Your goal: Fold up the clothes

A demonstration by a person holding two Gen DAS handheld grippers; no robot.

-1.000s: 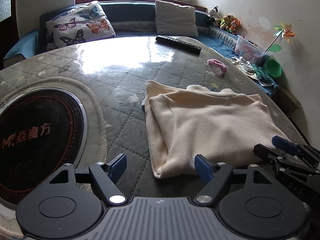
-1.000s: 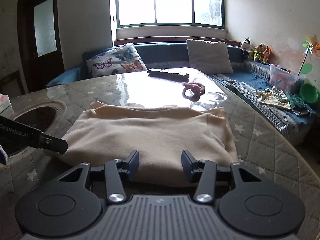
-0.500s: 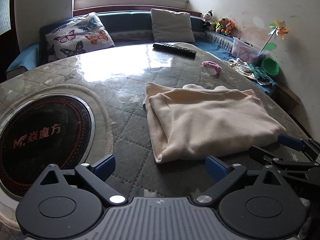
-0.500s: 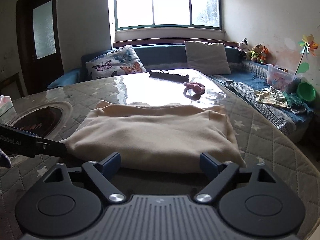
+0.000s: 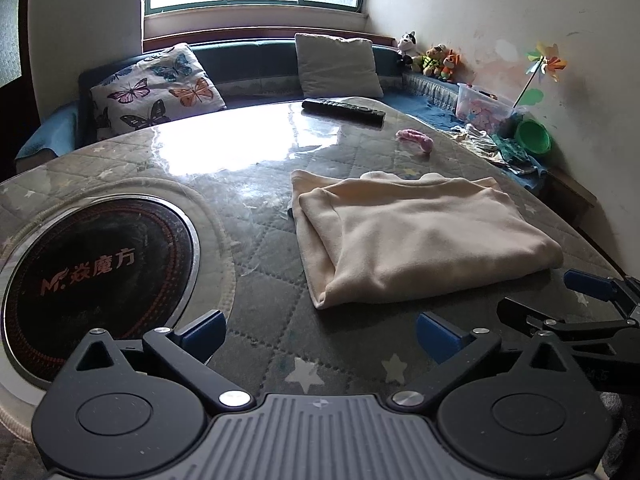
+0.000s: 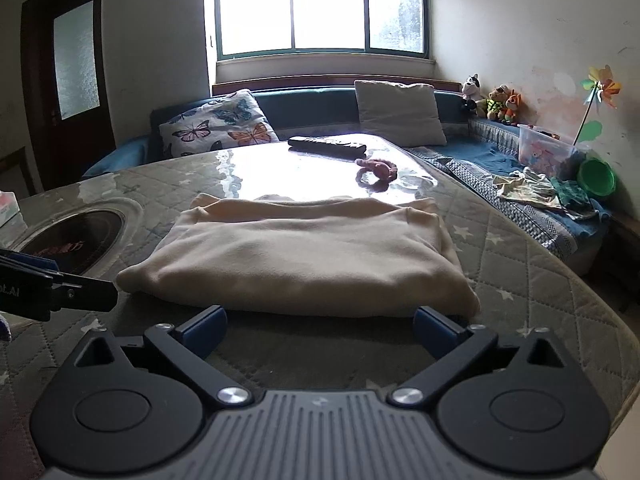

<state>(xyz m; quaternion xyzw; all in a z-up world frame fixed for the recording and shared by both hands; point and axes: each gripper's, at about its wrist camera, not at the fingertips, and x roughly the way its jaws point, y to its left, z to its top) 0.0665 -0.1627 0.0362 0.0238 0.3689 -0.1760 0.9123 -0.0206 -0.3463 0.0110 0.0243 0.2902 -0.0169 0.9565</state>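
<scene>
- A cream garment (image 5: 424,240), folded into a flat rectangle, lies on a round quilted table (image 5: 264,248) under a glossy clear cover, on the side nearer the wall bench.
- In the right wrist view, its long axis runs left to right, with the thick folded edge facing the camera and a layered edge on the far, window side.
- The left gripper (image 5: 320,330) stands wide open with nothing between its blue pads; bare table lies between them, and the garment's near corner sits just beyond.
- The right gripper (image 6: 320,322) is spreading its jaws, already very wide, empty, with the pads just short of the garment's near fold and not touching it.
- Open tabletop stretches left of the garment to a round black hotplate (image 5: 92,268) sunk in the table.
- Beyond the garment lie a pink hair tie (image 6: 376,168) and a black remote control (image 6: 326,145), well apart from the cloth.
- The table's curved edge falls away at the right, close to a blue cushioned bench (image 6: 520,184) holding small clothes and a green bowl (image 6: 596,176).
</scene>
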